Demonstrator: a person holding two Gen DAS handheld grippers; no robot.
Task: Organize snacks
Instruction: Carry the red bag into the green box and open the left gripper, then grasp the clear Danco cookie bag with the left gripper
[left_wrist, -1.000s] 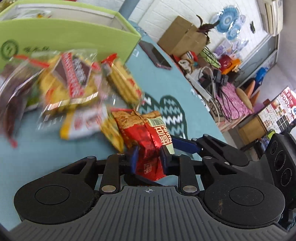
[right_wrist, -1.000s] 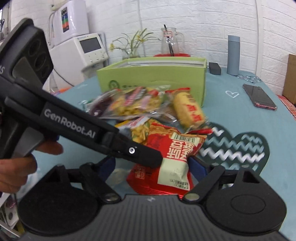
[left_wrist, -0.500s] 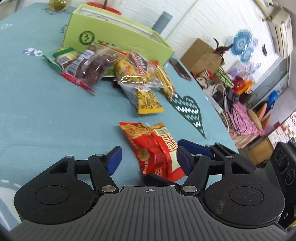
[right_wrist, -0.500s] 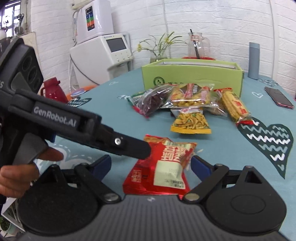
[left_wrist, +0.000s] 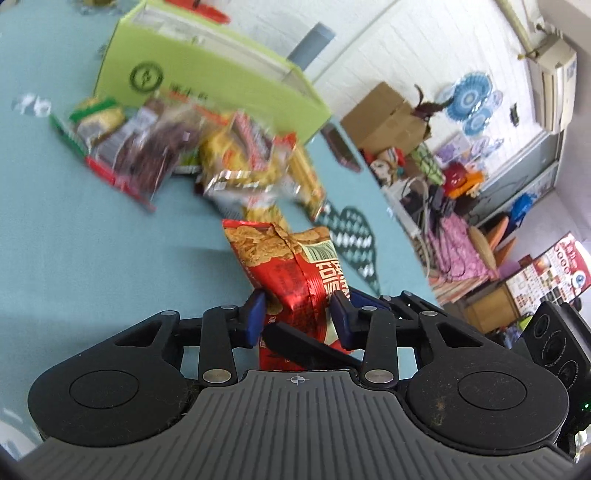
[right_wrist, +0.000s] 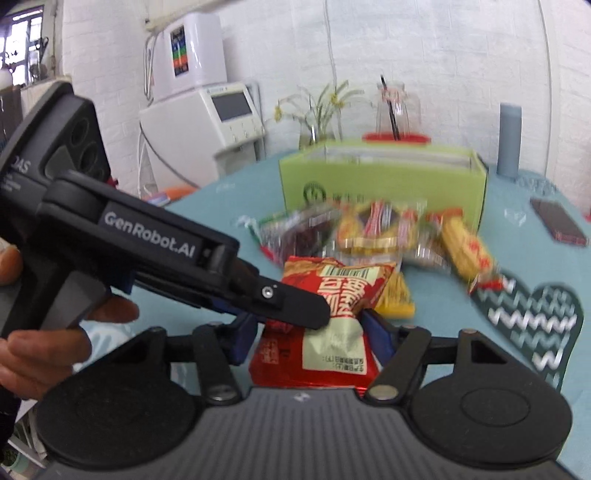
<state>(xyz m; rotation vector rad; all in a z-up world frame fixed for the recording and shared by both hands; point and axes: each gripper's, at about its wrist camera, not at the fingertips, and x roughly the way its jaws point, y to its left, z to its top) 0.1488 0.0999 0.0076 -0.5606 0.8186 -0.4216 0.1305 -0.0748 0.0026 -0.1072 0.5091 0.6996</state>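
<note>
In the right wrist view, the right gripper (right_wrist: 310, 341) has just been closing its blue-padded fingers (right_wrist: 375, 338) on a red snack packet (right_wrist: 332, 328), which sits pinched between them. The left gripper (right_wrist: 295, 304), held by a hand (right_wrist: 48, 347), reaches in from the left, its black tip over the packet's upper left. Behind, a blurred pile of snacks (right_wrist: 373, 236) lies on the teal table (right_wrist: 517, 266) before a green box (right_wrist: 380, 181). A dark phone (right_wrist: 557, 221) lies at the right.

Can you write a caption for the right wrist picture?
Both grippers pinch one red snack bag in front of the green box.
</note>
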